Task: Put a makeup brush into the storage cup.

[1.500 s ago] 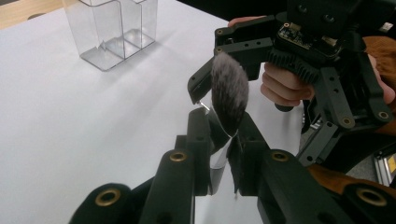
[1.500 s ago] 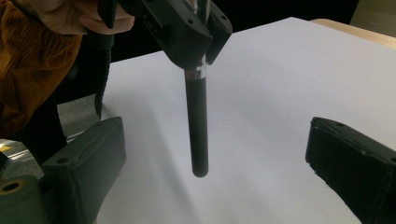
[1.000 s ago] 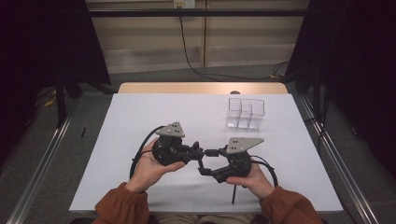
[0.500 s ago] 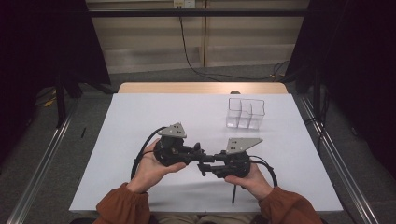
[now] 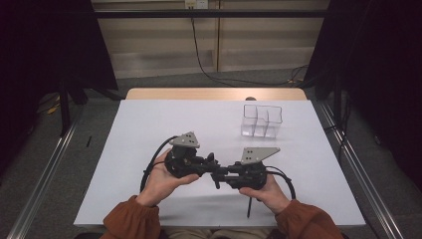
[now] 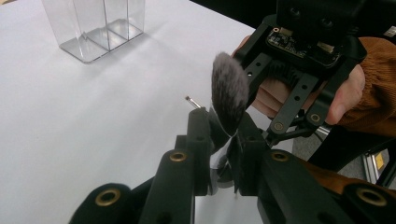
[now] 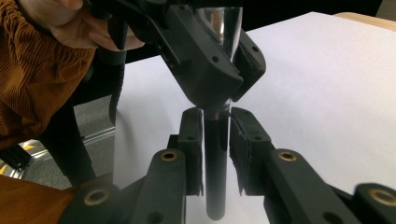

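White table (image 5: 149,129): at lower centre, left gripper (image 6: 218,135) clamps the makeup brush (image 6: 229,93) ferrule; right gripper (image 7: 216,126) clamps its black handle

- No text, label, brand, number or sign can be read in any of the views.
- The circuit board (image 6: 302,41) on the right gripper (image 6: 299,70), seen from the left gripper view, bears small parts, but no lettering on it is legible.
- The clear compartment box (image 5: 262,120) near the far right corner of the table (image 5: 149,129) carries no print.
- The grey plates atop the grippers show holes, no marks.
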